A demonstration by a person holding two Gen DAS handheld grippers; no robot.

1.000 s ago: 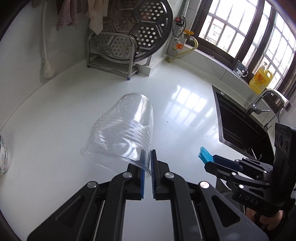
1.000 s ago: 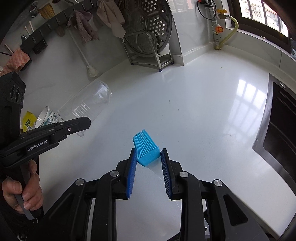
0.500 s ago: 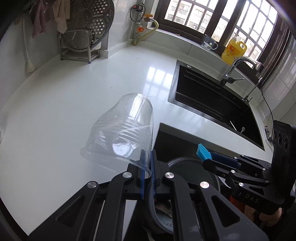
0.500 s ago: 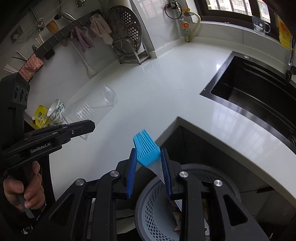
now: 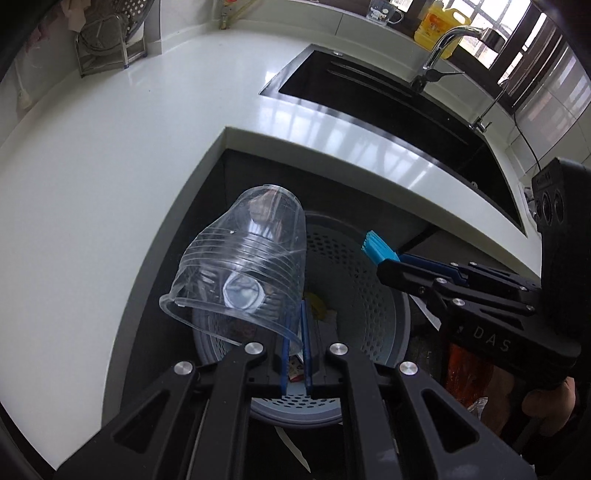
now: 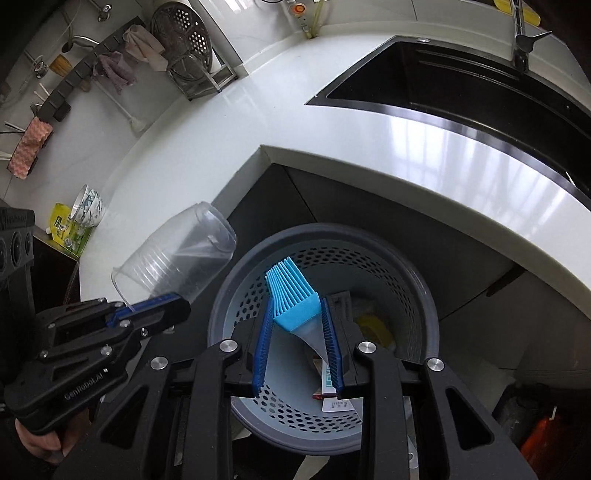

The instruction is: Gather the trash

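Readable writing: "DAS" on the right gripper (image 5: pixel 391 264) body, seen from left wrist cam; "GenRobot.AI" on the left gripper (image 6: pixel 162 301) body, seen from right wrist cam. Print on packets in the bin too small to read.

Left gripper: fingers nearly together, pinching the rim of a clear plastic cup (image 5: pixel 243 269). Cup lies tilted, base pointing away from the fingers, ahead and to their left, over the bin edge.

Right gripper: fingers clamped on a blue silicone brush (image 6: pixel 291 299), bristles projecting fwd past the fingertips, clear handle running back between the pads.

Grey perforated bin (image 6: pixel 424 295) directly below and ahead of both finger pairs; holds wrappers and a yellow item.

Right cam only: bowl (image 6: pixel 86 206) and yellow-green packet (image 6: pixel 68 230) on worktop, cloths on wall rail. Left cam only: yellow bottle (image 5: pixel 439 31) beyond the sink (image 5: pixel 388 99).
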